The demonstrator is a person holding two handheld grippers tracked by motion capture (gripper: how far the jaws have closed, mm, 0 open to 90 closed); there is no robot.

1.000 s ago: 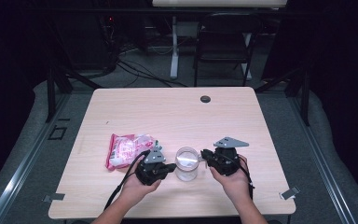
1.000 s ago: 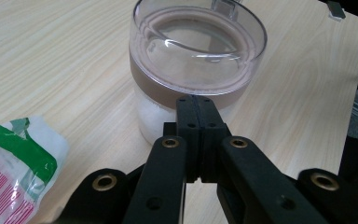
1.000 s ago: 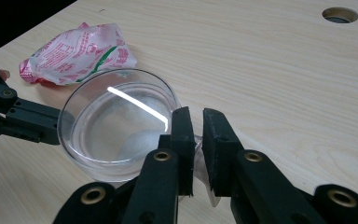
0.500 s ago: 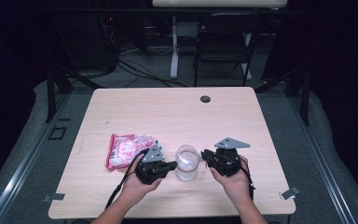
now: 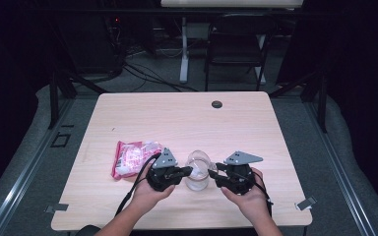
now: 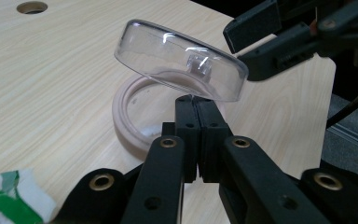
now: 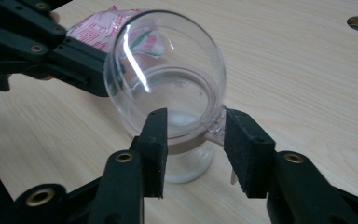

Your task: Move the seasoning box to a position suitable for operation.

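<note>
Near the table's front edge, the left gripper clamps the jar lid; the right gripper jaws, just opening, stand apart.

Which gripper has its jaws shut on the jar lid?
The left gripper: its jaws are pinched together on the clear lid. The right gripper has just been opening, jaws apart.

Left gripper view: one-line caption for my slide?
Left gripper, shut, tilts the clear lid above the jar.
</note>
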